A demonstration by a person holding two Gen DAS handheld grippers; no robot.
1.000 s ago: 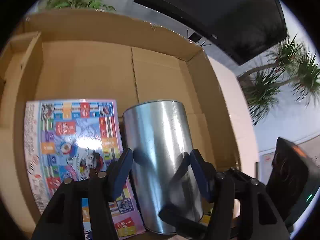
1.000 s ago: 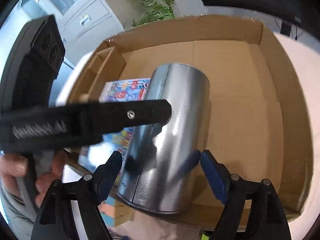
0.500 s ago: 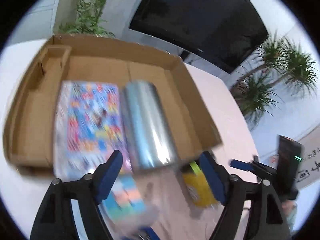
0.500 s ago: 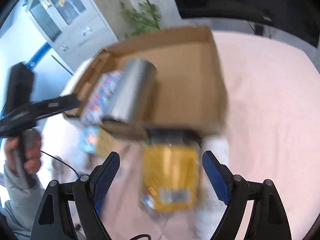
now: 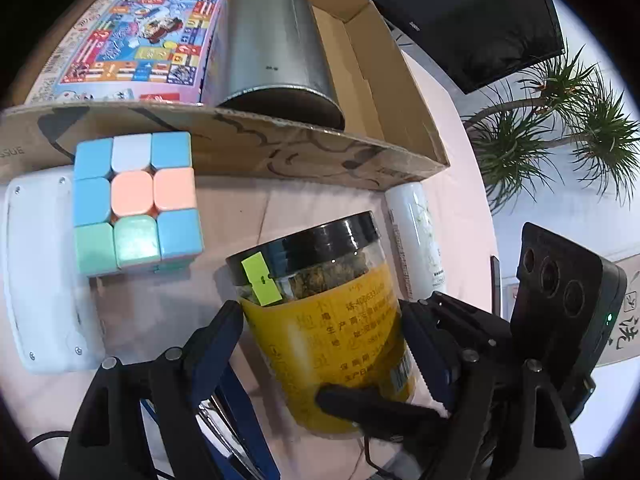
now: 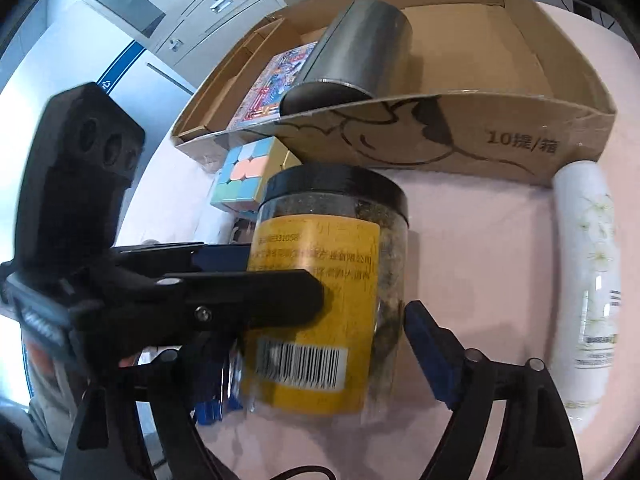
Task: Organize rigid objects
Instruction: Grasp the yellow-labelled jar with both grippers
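Note:
A clear jar (image 5: pixel 336 332) with a black lid and yellow label lies on the pink table, lid toward the cardboard box (image 5: pixel 248 148). It also shows in the right wrist view (image 6: pixel 320 300). My left gripper (image 5: pixel 324 344) and right gripper (image 6: pixel 316 344) both straddle the jar with open jaws; any contact is unclear. Inside the box lie a silver metal tin (image 5: pixel 272 44) and a colourful flat game box (image 5: pixel 132 44). A pastel puzzle cube (image 5: pixel 134 204) and a white bottle (image 5: pixel 416 236) lie outside the box.
A white plastic device (image 5: pixel 40 272) lies left of the cube. The box's front wall (image 6: pixel 440 136) stands just beyond the jar. The white bottle (image 6: pixel 588 280) lies to the jar's right. A dark monitor (image 5: pixel 472 12) and plants stand behind.
Both grippers left the silver tin in the box, pulled back out over the front wall, and now sit around the yellow-labelled jar on the table.

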